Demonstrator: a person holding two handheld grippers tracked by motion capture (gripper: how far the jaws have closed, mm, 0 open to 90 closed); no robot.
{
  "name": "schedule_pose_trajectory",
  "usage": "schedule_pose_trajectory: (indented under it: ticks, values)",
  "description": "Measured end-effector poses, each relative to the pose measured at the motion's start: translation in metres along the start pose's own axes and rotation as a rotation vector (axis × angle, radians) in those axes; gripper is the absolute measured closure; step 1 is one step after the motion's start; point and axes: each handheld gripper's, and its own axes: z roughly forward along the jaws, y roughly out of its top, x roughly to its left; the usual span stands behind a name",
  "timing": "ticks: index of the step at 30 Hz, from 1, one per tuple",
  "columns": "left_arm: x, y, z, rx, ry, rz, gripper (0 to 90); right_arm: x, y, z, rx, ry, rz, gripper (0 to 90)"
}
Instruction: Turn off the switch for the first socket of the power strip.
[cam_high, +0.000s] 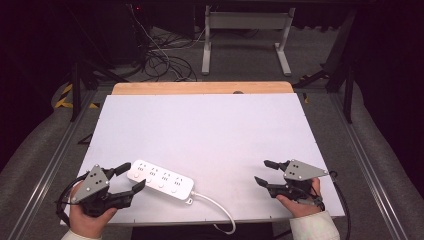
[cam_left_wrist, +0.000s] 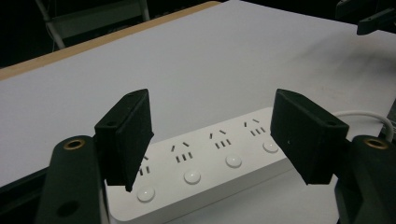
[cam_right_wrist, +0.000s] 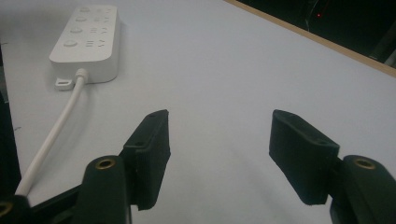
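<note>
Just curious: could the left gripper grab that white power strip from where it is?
Probably yes: the left gripper is open, right at the near end of the power strip, with nothing between them.

Overhead camera faces forward; claw cameras share the power strip (cam_high: 160, 180)

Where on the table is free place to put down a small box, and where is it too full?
The white sheet is bare from the wooden strip at the far edge down to the power strip, and between the power strip's cable and the right tongs. The near-left corner is crowded: the open left tongs straddle the power strip's end.
</note>
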Motion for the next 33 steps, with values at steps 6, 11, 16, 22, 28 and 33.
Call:
schedule_pose_trajectory:
  ticks: [6,11,16,22,28,33]
  values:
    - [-0.003,0.008,0.002,0.017,-0.017,0.014,33.8,0.0,0.0,0.0,0.003,0.006,0.006,39.3]
    - [-0.005,0.013,0.004,0.023,-0.046,0.023,37.3,0.0,-0.001,0.001,0.006,0.015,0.007,39.6]
    - [-0.004,0.02,0.01,0.023,-0.087,0.006,37.3,0.001,0.0,0.001,0.007,0.016,0.008,39.6]
    - [-0.009,0.028,0.021,0.041,-0.099,0.027,39.1,0.001,-0.001,0.002,0.007,0.021,0.009,40.0]
    - [-0.015,0.037,0.036,0.066,-0.125,0.048,40.3,0.0,-0.001,0.001,0.005,0.025,0.008,40.4]
    - [-0.018,0.041,0.044,0.081,-0.145,0.05,40.7,0.001,-0.001,0.002,0.008,0.032,0.009,40.7]
